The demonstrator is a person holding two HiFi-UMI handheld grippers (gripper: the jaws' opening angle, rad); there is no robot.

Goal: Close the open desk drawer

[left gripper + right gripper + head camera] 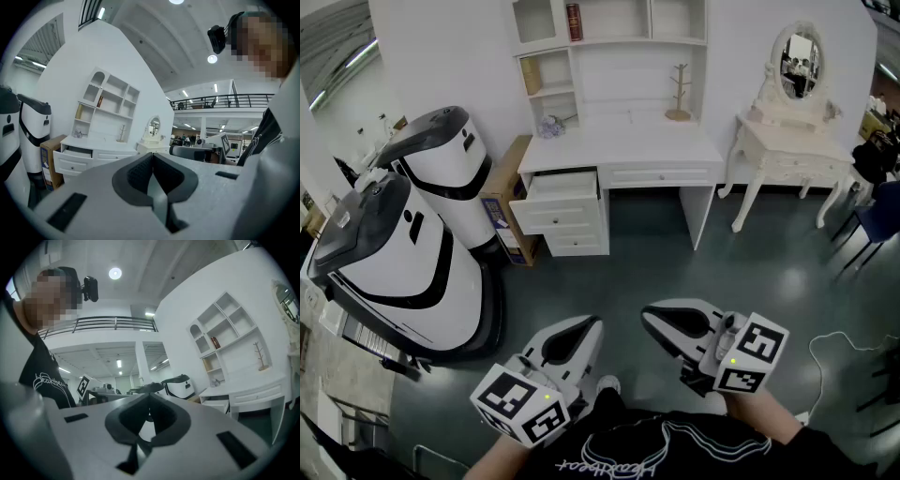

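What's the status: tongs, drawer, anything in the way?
Left tongs and right tongs both shut, empty, well short of the white desk. Its white top drawer pulled out, untouched. Dark floor between, nothing blocking.

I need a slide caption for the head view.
Left gripper and right gripper, shut, face the desk with drawer open.

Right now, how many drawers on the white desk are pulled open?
1: the top drawer of the left stack, pulled out. The wide centre drawer is shut; the lower drawers look shut, though partly hidden.
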